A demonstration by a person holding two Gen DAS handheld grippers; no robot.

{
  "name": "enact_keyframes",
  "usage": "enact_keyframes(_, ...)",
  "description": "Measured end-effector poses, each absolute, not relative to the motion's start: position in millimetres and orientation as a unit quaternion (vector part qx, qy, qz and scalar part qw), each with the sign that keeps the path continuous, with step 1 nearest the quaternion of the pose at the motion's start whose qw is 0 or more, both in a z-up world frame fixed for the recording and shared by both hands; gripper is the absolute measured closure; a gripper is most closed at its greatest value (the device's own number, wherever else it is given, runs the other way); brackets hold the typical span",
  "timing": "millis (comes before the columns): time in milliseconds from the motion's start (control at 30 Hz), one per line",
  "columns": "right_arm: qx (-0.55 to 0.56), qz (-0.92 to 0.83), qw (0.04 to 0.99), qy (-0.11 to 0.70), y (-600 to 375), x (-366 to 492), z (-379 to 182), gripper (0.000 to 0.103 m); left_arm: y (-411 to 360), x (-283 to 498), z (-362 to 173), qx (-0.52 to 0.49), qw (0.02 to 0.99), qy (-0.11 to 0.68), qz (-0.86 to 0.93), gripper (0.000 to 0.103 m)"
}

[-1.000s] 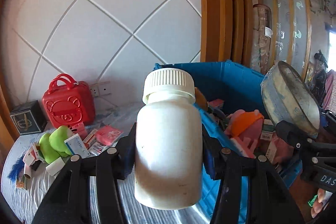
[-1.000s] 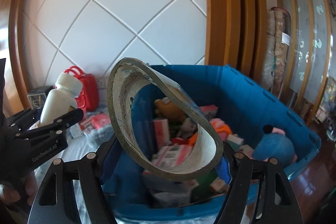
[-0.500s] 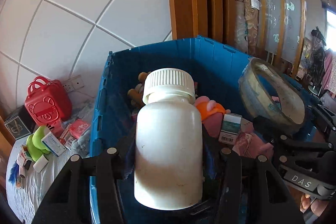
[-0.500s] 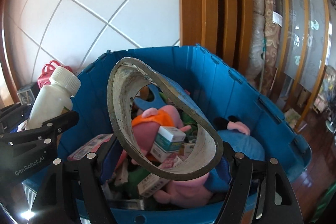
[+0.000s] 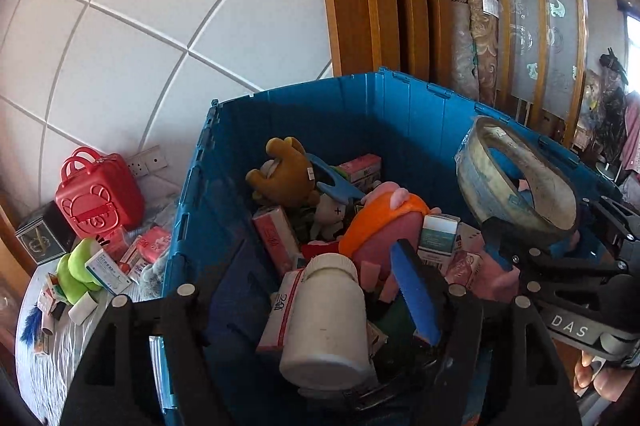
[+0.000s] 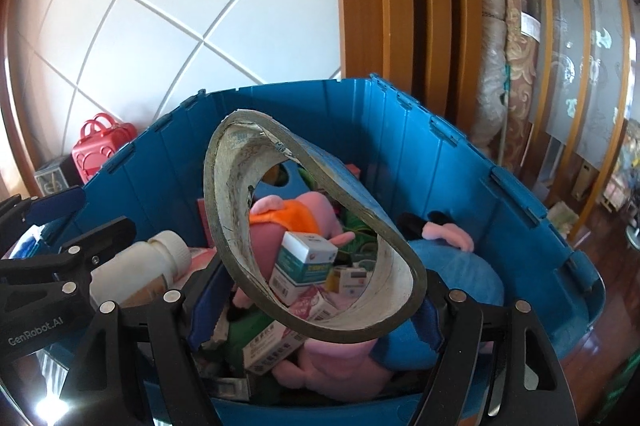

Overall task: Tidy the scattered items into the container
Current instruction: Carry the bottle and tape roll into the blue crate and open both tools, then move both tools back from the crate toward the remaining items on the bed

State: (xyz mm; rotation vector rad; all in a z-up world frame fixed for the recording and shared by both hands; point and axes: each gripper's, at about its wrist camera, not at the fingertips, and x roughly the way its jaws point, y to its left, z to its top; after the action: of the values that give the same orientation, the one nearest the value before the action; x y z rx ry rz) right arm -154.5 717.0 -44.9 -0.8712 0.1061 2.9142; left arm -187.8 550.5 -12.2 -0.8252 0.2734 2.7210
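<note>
Left wrist: your left gripper (image 5: 320, 310) jaws just opening, white bottle (image 5: 326, 322) between, dropping into blue crate (image 5: 360, 106). Right gripper (image 6: 312, 310) clamps tape roll (image 6: 320, 226); release over plush.

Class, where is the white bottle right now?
Left wrist view: the white bottle lies tilted inside the blue crate, between the open left claw, beside pink boxes.

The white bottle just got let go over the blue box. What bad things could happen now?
1. The white bottle lies tilted between the left claw, whose jaws have just been opening; it may roll against the pad as the claw pulls away.
2. The tape ring in the right claw hangs over piled toys in the blue box; dropped there, it might bounce off.
3. The two claws sit close together and could bump.
</note>
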Motion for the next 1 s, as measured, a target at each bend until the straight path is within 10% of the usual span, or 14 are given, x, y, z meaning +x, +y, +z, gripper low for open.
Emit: enact_keyframes(1000, -0.255, 0.962, 0.089, 0.038, 723, -108, -19, 0.000, 531, -159, -2, -0.295, 0.154, 0.080, 0.940, 0.031)
